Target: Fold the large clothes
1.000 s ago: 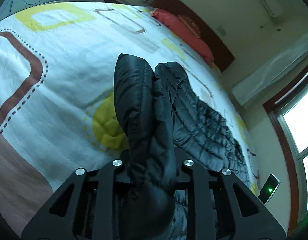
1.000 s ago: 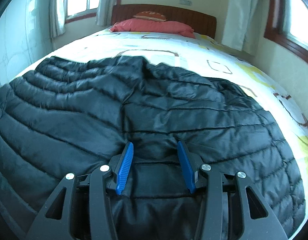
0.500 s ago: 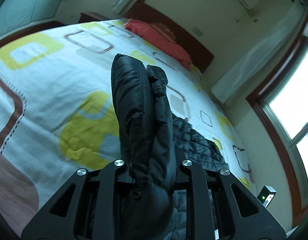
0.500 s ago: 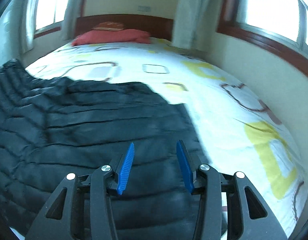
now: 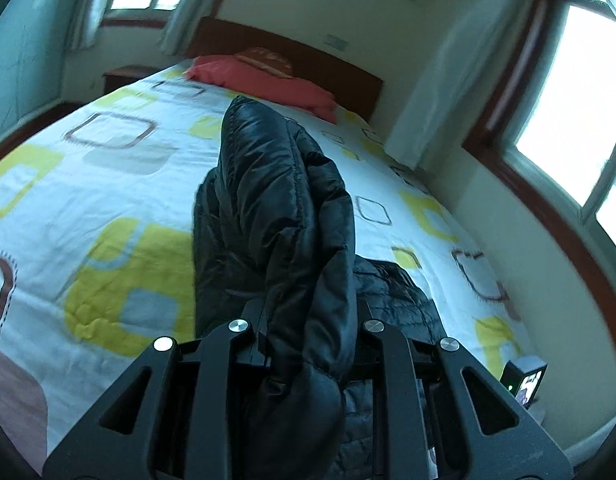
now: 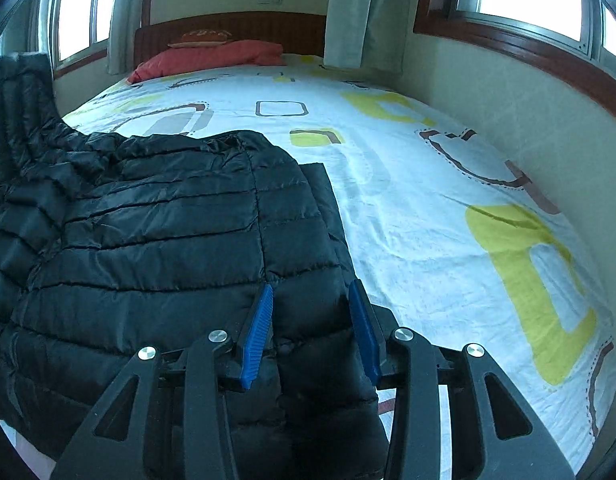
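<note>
In the left wrist view, the left claw [image 5: 308, 320] was clamped on a thick bunched fold of the black puffer jacket [image 5: 275, 208], which stood up from between its jaws and hid the pads. The lifted fold rose above the bed [image 5: 107, 184], whose white cover carried yellow and brown squares. More of the jacket lay on the bed just right of the claw. The red pillow [image 5: 267, 80] lay at the far end of the bed against the wooden headboard [image 5: 308, 60]. A small device with a screen [image 5: 526, 384] stood beyond the bed's right edge.

In the right wrist view, the right claw [image 6: 312, 328] had just been closing, its blue pads [image 6: 257, 332] straddling the jacket's [image 6: 167, 232] right edge on the bed [image 6: 428, 200] near its front edge. The left pad touched the fabric; whether both pressed it I could not tell. The jacket spread left of the claw, one part rising at the far left.
</note>
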`<state>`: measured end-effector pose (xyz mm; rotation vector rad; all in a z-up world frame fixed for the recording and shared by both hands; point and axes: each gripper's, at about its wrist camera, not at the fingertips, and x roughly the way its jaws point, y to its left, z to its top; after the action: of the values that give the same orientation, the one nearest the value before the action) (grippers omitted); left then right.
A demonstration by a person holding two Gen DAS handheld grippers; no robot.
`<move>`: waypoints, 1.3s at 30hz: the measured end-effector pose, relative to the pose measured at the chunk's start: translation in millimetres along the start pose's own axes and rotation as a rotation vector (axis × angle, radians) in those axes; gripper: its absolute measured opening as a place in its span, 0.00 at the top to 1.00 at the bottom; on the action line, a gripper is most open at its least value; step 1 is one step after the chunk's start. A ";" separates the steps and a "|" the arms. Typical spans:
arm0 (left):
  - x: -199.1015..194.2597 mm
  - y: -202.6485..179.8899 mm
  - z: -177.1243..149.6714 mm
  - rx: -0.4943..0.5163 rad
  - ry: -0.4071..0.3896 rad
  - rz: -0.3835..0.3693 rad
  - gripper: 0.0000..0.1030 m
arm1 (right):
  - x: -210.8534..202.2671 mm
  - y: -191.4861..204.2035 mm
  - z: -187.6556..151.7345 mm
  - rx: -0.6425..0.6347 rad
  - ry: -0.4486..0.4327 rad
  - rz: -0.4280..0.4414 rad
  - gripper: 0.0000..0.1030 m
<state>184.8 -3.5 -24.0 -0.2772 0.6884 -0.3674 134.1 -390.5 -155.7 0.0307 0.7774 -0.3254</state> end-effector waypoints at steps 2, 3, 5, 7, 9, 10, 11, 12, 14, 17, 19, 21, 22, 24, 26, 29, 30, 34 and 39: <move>9.6 -16.0 -3.1 0.025 0.017 -0.015 0.80 | -2.0 -2.4 -1.7 0.008 -0.001 0.011 0.61; 13.4 -21.3 -5.0 0.034 0.023 -0.019 0.80 | -4.7 -1.6 -3.9 0.012 -0.002 0.014 0.61; 25.0 -38.7 -10.6 0.065 0.041 -0.026 0.80 | -6.9 -3.7 -6.1 0.016 -0.002 0.022 0.61; 34.2 -50.8 -16.6 0.095 0.053 -0.025 0.80 | -8.8 -5.6 -7.7 0.017 -0.003 0.024 0.61; 46.0 -64.2 -23.7 0.127 0.069 -0.025 0.80 | -10.9 -7.3 -10.9 0.020 -0.002 0.028 0.61; 50.9 -68.1 -26.6 0.136 0.076 -0.025 0.80 | -11.1 -8.4 -11.9 0.023 0.000 0.032 0.61; 56.8 -72.8 -30.1 0.146 0.086 -0.026 0.80 | -12.0 -8.5 -13.3 0.025 0.002 0.034 0.61; 62.9 -76.8 -34.0 0.154 0.097 -0.028 0.80 | -11.8 -9.4 -14.1 0.028 0.003 0.040 0.61; 73.2 -85.2 -40.9 0.167 0.117 -0.032 0.80 | -11.5 -10.5 -15.0 0.031 0.006 0.046 0.61; 87.9 -96.2 -52.1 0.195 0.151 -0.040 0.80 | -12.0 -11.4 -17.7 0.039 0.008 0.052 0.61; 96.9 -106.3 -59.5 0.219 0.174 -0.046 0.80 | -12.0 -11.8 -19.1 0.040 0.009 0.055 0.61; 108.1 -114.4 -69.2 0.240 0.203 -0.053 0.80 | -11.8 -12.1 -20.1 0.041 0.012 0.059 0.61; 111.9 -116.9 -74.1 0.247 0.215 -0.056 0.80 | -11.2 -12.7 -20.4 0.041 0.013 0.060 0.61; 122.9 -122.4 -85.1 0.268 0.237 -0.055 0.80 | -10.9 -13.4 -21.1 0.041 0.014 0.061 0.61; 129.6 -127.5 -92.5 0.283 0.246 -0.053 0.80 | -9.8 -14.9 -21.9 0.044 0.015 0.064 0.61; 137.3 -132.4 -98.3 0.295 0.251 -0.053 0.80 | -8.6 -15.8 -23.7 0.050 0.019 0.069 0.61; 139.4 -133.3 -100.4 0.299 0.252 -0.055 0.80 | -8.0 -16.0 -23.9 0.052 0.020 0.071 0.61; 146.0 -133.7 -105.7 0.302 0.252 -0.069 0.80 | -6.3 -17.0 -23.6 0.054 0.021 0.073 0.61; 151.8 -131.2 -114.2 0.316 0.241 -0.089 0.80 | -5.0 -17.2 -23.7 0.055 0.022 0.073 0.61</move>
<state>186.5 -199.4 -146.1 0.0385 0.8435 -0.5942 109.4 -402.0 -167.6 0.1141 0.7868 -0.2778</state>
